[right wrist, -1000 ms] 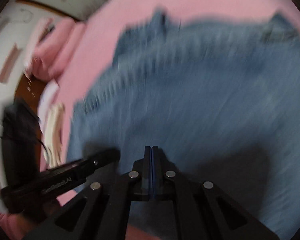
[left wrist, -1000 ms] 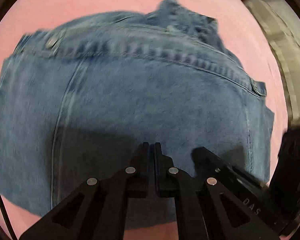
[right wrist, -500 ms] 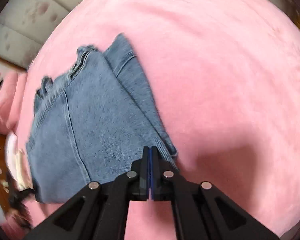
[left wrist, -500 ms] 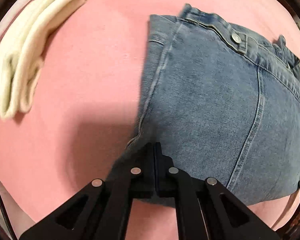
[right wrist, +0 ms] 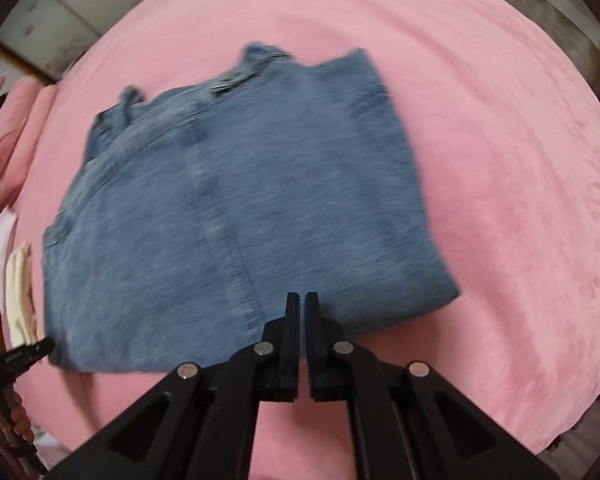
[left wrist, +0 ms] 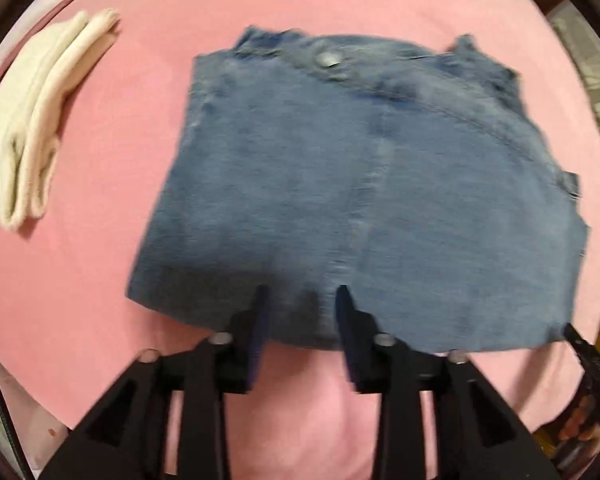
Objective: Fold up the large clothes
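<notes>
Jeans (left wrist: 360,200) lie folded beyond the opening, empty left tool (left wrist: 300,300).

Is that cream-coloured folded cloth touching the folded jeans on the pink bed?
Apart. In the left wrist view, a wide strip of bare pink bedcover lies between the cream cloth and the jeans.

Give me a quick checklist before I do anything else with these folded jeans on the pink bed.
1. Left gripper free of the jeans: ok, jaws opening, no cloth between them.
2. Right gripper free: ok, jaws shut with nothing pinched.
3. Jeans folded into a compact stack: ok.
4. Edges lined up: cannot tell, the picture is blurred.
5. Folded white cloth apart from the jeans: ok.
6. Pink blanket smooth around the stack: ok.
</notes>
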### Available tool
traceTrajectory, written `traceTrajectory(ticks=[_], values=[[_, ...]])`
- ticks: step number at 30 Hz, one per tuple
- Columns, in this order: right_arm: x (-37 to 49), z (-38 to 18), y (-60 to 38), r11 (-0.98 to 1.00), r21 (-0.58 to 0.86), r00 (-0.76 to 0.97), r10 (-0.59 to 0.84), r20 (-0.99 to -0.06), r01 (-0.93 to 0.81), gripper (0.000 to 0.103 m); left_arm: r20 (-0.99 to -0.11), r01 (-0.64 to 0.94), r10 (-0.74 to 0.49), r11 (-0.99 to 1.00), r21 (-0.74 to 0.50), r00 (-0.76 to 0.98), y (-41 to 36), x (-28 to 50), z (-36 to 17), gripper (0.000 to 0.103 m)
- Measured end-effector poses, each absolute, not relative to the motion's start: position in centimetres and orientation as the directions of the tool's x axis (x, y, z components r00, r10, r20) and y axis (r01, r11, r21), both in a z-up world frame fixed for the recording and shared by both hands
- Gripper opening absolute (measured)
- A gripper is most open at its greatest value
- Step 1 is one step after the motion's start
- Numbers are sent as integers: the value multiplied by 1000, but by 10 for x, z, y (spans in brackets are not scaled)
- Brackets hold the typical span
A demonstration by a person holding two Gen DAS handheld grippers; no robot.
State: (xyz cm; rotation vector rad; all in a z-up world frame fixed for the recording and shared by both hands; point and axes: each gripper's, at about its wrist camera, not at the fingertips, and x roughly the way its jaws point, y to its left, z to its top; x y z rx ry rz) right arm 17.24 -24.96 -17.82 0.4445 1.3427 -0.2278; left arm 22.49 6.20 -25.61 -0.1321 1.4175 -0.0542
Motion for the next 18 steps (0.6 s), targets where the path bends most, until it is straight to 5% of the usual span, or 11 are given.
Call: traceTrajectory(ticks=[2,3,7,11,18], values=[[176,-172,-235,893,203,234,114,-966,401,2,-974,-21,-116,992,-122,193,43,227,-241,73],[178,-169,-230,892,208,240,117,-964,401,2,-972,-9,-105,994,-110,212,31,227,-235,76],[171,-150,-217,894,202,265,98,-959,400,5,-963,38,-112,994,-106,246,24,213,-211,84],[179,-136,-197,899,227,298,115,-948,374,37,-956,13,-162,986,-164,243,46,207,-199,92],[221,-126,-163,895,297,326,187,-927,332,38,-931,-227,-286,914,-336,226,93,188,-222,97]])
